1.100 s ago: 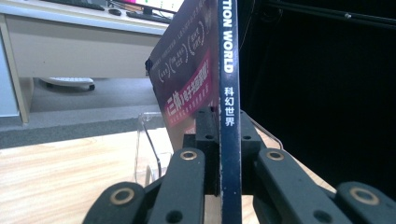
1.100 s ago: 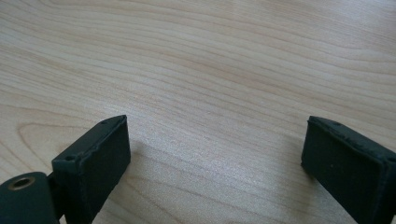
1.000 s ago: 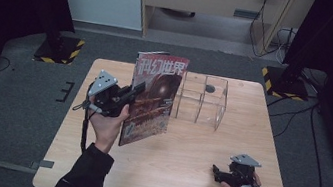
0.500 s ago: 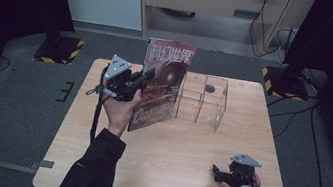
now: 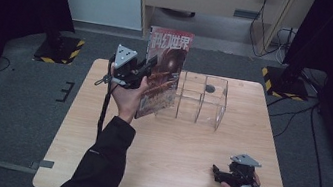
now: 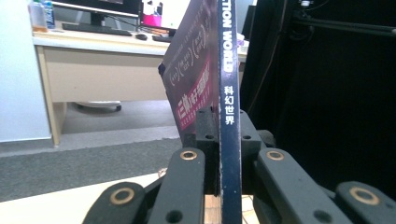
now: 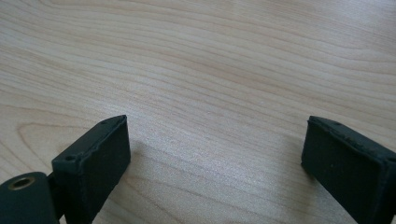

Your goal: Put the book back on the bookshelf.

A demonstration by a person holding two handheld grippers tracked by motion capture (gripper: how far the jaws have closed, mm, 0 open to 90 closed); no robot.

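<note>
Left gripper (image 5: 143, 71) clamped on the magazine (image 5: 163, 73) at its spine edge; the left gripper view shows both jaws pressed flat against the dark spine (image 6: 229, 116). Magazine is held upright above the table (image 5: 94, 153), its far edge just beside the left wall of the clear rack (image 5: 201, 101), lower corner close to the tabletop. Right gripper (image 5: 216, 172) rests low at the near right of the table, jaws wide, nothing between them, bare wood under them in its own view (image 7: 212, 154). Likely step: slotting the magazine into a rack compartment. Risks, as judged: the grip sits on one edge only, so the free pages could sag or fan and catch on a divider; a bump against the thin rack wall could shove or tip the rack, which looks light and is not held down by the other hand; if the magazine enters tilted it may jam across two slots or slide out of the jaws. Around: a small dark round thing (image 5: 210, 88) lies behind or inside the rack's far side, which I cannot tell. Rack slots look empty. Striped floor stands (image 5: 60, 49) and cables stay well apart from the work.
</note>
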